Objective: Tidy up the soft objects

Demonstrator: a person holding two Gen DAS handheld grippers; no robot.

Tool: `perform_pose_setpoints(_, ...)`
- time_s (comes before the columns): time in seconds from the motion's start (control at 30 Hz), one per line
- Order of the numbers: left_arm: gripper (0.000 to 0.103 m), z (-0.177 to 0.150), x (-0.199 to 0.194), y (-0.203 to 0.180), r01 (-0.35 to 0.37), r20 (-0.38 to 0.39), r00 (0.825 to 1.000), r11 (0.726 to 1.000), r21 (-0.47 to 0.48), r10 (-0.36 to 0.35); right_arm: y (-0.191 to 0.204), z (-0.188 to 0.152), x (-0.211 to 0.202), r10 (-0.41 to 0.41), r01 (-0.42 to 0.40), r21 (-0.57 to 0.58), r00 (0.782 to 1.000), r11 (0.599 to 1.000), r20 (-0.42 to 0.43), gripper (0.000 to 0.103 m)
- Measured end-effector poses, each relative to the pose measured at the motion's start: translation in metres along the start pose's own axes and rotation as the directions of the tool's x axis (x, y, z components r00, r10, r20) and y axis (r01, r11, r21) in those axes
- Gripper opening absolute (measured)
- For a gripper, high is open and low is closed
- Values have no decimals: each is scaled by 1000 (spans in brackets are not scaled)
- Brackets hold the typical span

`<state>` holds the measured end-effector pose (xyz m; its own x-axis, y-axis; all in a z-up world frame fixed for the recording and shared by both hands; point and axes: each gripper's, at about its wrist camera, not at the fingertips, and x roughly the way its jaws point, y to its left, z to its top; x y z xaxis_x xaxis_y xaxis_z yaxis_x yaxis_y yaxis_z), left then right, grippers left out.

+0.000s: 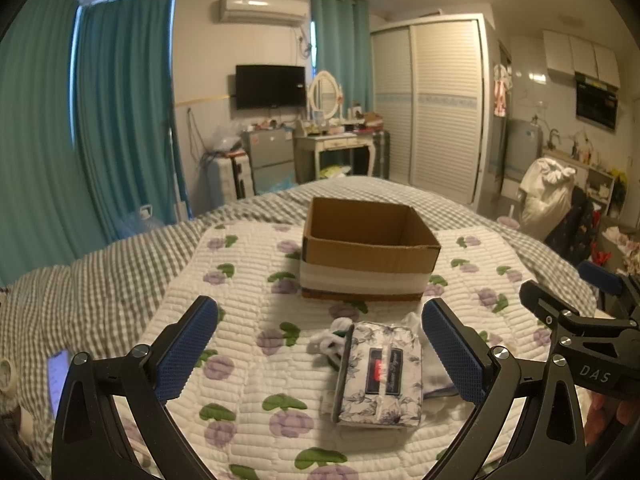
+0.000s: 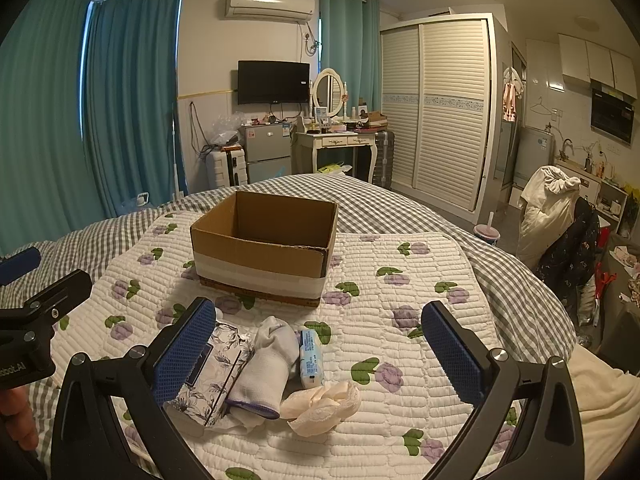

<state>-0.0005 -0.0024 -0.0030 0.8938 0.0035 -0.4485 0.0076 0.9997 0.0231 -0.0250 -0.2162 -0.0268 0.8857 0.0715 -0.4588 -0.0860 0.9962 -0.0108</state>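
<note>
An open, empty cardboard box [image 1: 368, 248] [image 2: 264, 244] stands on the quilted floral mat. In front of it lie a floral fabric tissue pack [image 1: 380, 376] [image 2: 212, 372], rolled white socks [image 2: 266, 368], a small blue wipes packet [image 2: 311, 358] and a crumpled cream lace cloth [image 2: 320, 402]. My left gripper [image 1: 320, 356] is open above the mat, with the tissue pack between its fingers toward the right one. My right gripper [image 2: 320, 356] is open over the socks, packet and cloth. Each gripper shows at the edge of the other's view.
The mat [image 2: 400, 320] lies on a grey checked bedspread [image 1: 100, 280]. A phone [image 1: 56, 380] rests on the bed at left. Beyond the bed are teal curtains, a dresser, a wardrobe and a chair piled with clothes [image 2: 552, 208].
</note>
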Motion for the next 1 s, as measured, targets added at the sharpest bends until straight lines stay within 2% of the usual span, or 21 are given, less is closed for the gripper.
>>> perform_pose_setpoints(1.0,103,-2,0,1,1,-7,1000,1000,0,-1,2,-1,2,0,0,-3,1000,1000,-7,103)
